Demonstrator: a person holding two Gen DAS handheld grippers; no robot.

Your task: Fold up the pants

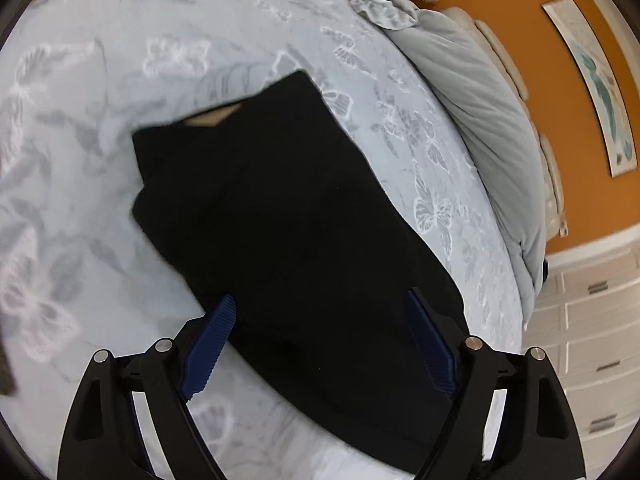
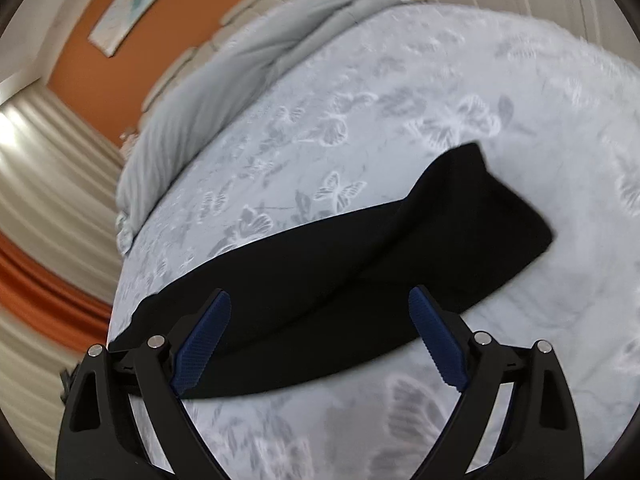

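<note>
My left gripper (image 1: 320,320) spread wide, grasping nothing; black pants (image 1: 296,216) lie between and beyond blue pads (image 1: 212,344), flat on butterfly bedspread (image 1: 120,60). Long axis runs from near right pad up-left to waistband end. My right gripper (image 2: 320,320) also released; pants (image 2: 340,268) stretch across, lower-left to upper-right, folded lengthwise.

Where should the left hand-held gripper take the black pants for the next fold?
Probably the near narrow end of the pants, at the edge lying between the open left hand-held gripper fingers. Come in low from the near side over the bedspread: the cloth lies flat there, and the far end looks already layered.
</note>
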